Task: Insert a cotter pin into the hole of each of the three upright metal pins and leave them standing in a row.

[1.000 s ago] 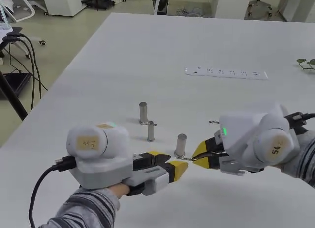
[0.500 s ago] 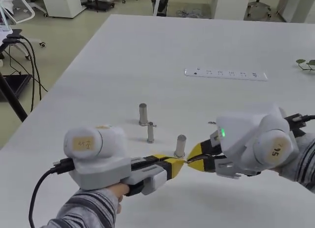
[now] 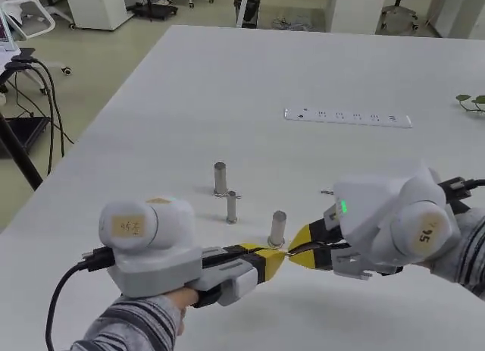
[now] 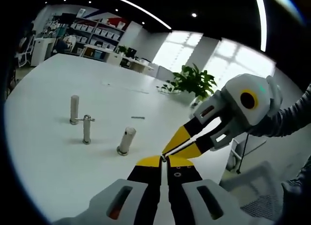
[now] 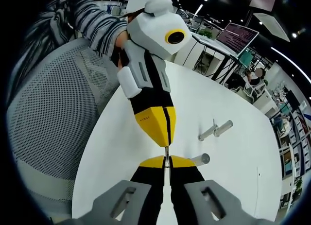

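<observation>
The left gripper (image 3: pixel 274 255) and right gripper (image 3: pixel 297 252) meet tip to tip just beside the nearest metal pin (image 3: pixel 278 228). Both sets of fingers are pressed together, apparently each pinching one end of a thin cotter pin (image 5: pixel 166 153), though the wire is too fine to say which truly carries it. If one releases before the other bites firmly, it could drop to the surface (image 3: pixel 227 93) or twist off line, and a stray nudge might topple that upright.

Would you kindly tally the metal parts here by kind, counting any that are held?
Upright metal pins: 3
Cotter pins: 3
Total: 6
</observation>
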Demonstrator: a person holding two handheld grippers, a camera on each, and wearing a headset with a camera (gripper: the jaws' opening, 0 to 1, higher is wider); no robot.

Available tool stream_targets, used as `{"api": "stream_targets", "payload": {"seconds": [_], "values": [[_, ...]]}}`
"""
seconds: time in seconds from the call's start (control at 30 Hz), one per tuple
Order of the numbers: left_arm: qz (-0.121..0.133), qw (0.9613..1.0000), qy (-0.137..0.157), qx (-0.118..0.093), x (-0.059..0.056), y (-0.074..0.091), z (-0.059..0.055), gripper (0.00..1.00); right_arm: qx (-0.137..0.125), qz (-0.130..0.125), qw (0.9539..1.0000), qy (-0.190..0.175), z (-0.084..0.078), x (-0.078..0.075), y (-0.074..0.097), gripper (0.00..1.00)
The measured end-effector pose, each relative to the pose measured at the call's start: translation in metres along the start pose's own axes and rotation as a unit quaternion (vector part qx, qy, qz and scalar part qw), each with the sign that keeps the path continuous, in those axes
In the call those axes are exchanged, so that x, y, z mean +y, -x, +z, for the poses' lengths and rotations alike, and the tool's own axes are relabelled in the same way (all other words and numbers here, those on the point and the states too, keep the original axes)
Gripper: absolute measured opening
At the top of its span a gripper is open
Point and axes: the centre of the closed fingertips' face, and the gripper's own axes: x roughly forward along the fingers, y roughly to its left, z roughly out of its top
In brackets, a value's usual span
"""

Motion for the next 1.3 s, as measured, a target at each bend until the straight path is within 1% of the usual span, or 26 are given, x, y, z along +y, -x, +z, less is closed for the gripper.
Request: {"api": "stream_targets", "payload": {"seconds": [0.07,0.13,0.17,0.23,0.3,0.47,0.53,0.63,0.67,0.77,0.83,0.93,1.0,1.13,1.27,1.3], "values": [[-0.002,0.9995,-0.031,0.005,-0.001,-0.001,0.000,0.00,0.001,0.002,0.9999,-0.011,-0.002,0.000,0.000,0.00],[-0.004,0.9979,-0.064,0.014,-0.002,0.000,-0.001,0.00,0.004,0.007,0.9998,-0.017,-0.004,0.001,0.000,0.00],[-0.006,0.9964,-0.083,0.019,-0.003,0.000,-0.002,0.00,0.003,0.008,0.9997,-0.024,-0.005,0.002,0.000,0.00],[-0.009,0.9943,-0.104,0.023,-0.004,0.001,-0.002,0.00,-0.001,0.011,0.9993,-0.037,-0.006,0.002,0.000,0.00],[-0.015,0.9914,-0.128,0.026,-0.005,0.002,-0.002,0.00,-0.007,0.015,0.9986,-0.050,-0.007,0.003,0.000,0.00],[-0.028,0.9851,-0.165,0.039,-0.008,0.005,-0.005,0.00,-0.016,0.023,0.9968,-0.075,-0.009,0.005,0.000,0.00],[-0.037,0.9836,-0.172,0.038,-0.011,0.006,-0.004,0.00,-0.026,0.029,0.9955,-0.087,-0.008,0.007,0.000,0.01],[-0.043,0.9813,-0.184,0.038,-0.012,0.006,-0.004,0.00,-0.043,0.046,0.9921,-0.108,-0.004,0.013,0.001,0.03],[-0.045,0.9802,-0.189,0.038,-0.012,0.006,-0.003,0.00,-0.043,0.046,0.9920,-0.110,-0.004,0.013,0.001,0.03],[-0.053,0.9787,-0.195,0.036,-0.015,0.006,-0.002,0.00,-0.039,0.049,0.9921,-0.108,-0.005,0.015,0.000,0.03],[-0.060,0.9776,-0.198,0.036,-0.017,0.006,-0.002,0.00,-0.040,0.052,0.9914,-0.113,-0.006,0.016,0.000,0.03],[-0.071,0.9772,-0.198,0.031,-0.022,0.006,-0.001,0.00,-0.041,0.055,0.9906,-0.118,-0.006,0.018,-0.001,0.02],[-0.074,0.9767,-0.199,0.032,-0.023,0.007,-0.001,0.00,-0.042,0.057,0.9903,-0.119,-0.006,0.019,-0.001,0.00],[-0.080,0.9765,-0.197,0.034,-0.024,0.007,-0.003,0.00,-0.039,0.064,0.9909,-0.112,-0.006,0.022,0.000,0.00],[-0.080,0.9752,-0.203,0.035,-0.024,0.008,-0.005,0.00,-0.037,0.066,0.9915,-0.106,-0.005,0.023,0.001,0.00],[-0.078,0.9748,-0.206,0.035,-0.023,0.009,-0.005,0.00,-0.036,0.063,0.9922,-0.101,-0.005,0.022,0.001,0.00]]}}
